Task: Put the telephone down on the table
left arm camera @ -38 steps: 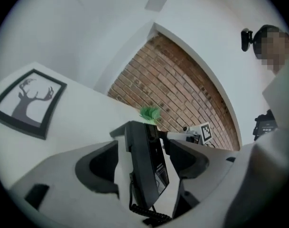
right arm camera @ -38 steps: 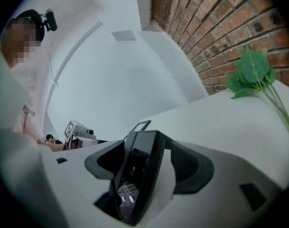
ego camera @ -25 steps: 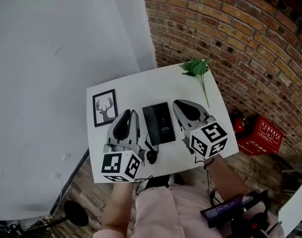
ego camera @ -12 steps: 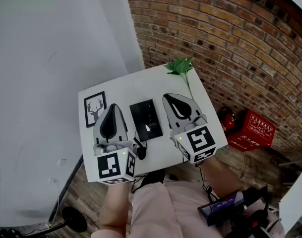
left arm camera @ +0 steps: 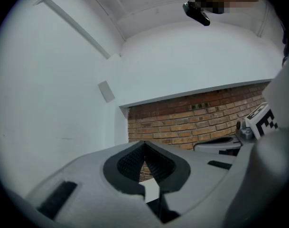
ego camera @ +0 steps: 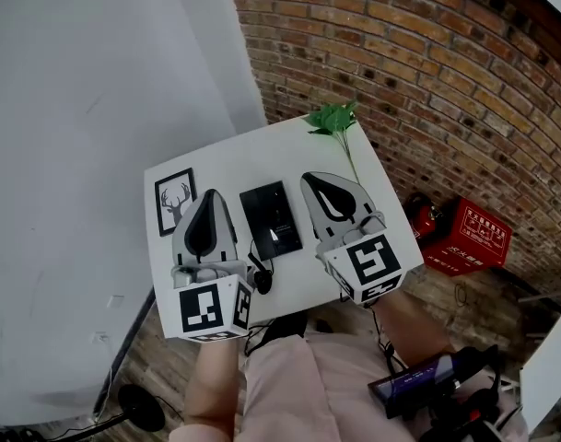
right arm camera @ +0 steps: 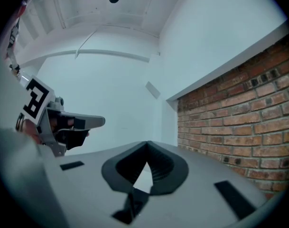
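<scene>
The black telephone (ego camera: 271, 217) lies flat on the white table (ego camera: 234, 159), screen side up, with nothing touching it. My left gripper (ego camera: 212, 194) hovers to its left and my right gripper (ego camera: 311, 180) to its right, both above the table and pointing away from me. In the left gripper view the jaws (left arm camera: 144, 143) meet at the tip with nothing between them. It is the same in the right gripper view (right arm camera: 147, 144). A small black corded piece (ego camera: 262, 281) lies at the telephone's near end.
A framed deer picture (ego camera: 174, 201) lies at the table's left edge and a green leafy sprig (ego camera: 333, 120) at its far right corner. A brick wall (ego camera: 427, 81) stands behind, a white wall (ego camera: 87, 109) to the left. A red crate (ego camera: 464, 238) sits on the floor at the right.
Both grippers have risen from beside the telephone and their jaws have closed fully. The telephone stays on the table. Over the last half second nothing moved.
</scene>
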